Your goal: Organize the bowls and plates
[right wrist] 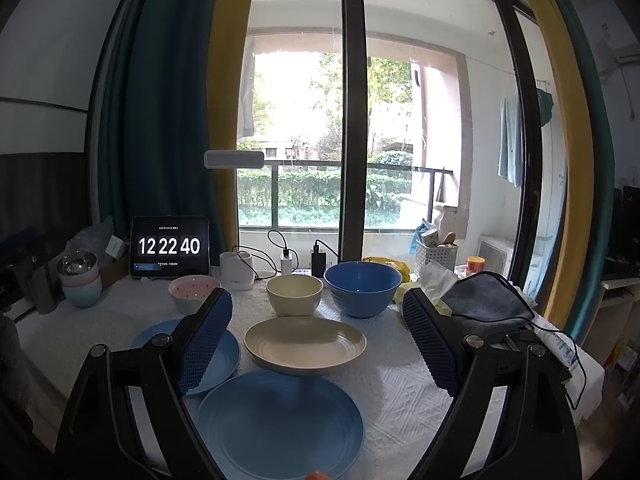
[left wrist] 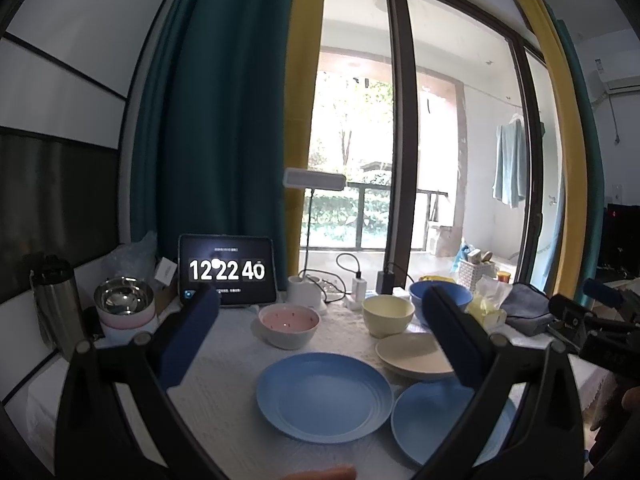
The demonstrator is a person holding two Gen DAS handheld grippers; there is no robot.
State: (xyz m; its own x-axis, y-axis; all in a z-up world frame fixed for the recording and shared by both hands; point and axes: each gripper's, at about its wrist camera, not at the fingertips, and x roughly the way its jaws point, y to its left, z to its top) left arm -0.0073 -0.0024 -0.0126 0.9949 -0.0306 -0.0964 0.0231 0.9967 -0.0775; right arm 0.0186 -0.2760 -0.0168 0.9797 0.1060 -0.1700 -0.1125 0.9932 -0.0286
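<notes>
On the white tablecloth lie a large blue plate (left wrist: 323,394), a second blue plate (left wrist: 432,424) to its right and a cream plate (left wrist: 412,356) behind that one. Further back stand a pink bowl (left wrist: 289,325), a cream bowl (left wrist: 387,314) and a blue bowl (left wrist: 440,298). My left gripper (left wrist: 320,298) hovers open and empty above the plates. In the right wrist view the near blue plate (right wrist: 280,420), the cream plate (right wrist: 305,344), the cream bowl (right wrist: 294,294) and the blue bowl (right wrist: 362,288) lie ahead. My right gripper (right wrist: 317,300) is open and holds nothing.
A tablet clock (left wrist: 228,270), stacked steel-lined bowls (left wrist: 124,304) and a thermos (left wrist: 54,300) stand at the back left. A lamp base (left wrist: 304,292) and chargers with cables sit by the window. A grey cloth (right wrist: 484,300), tissues and a white basket (right wrist: 436,256) crowd the right.
</notes>
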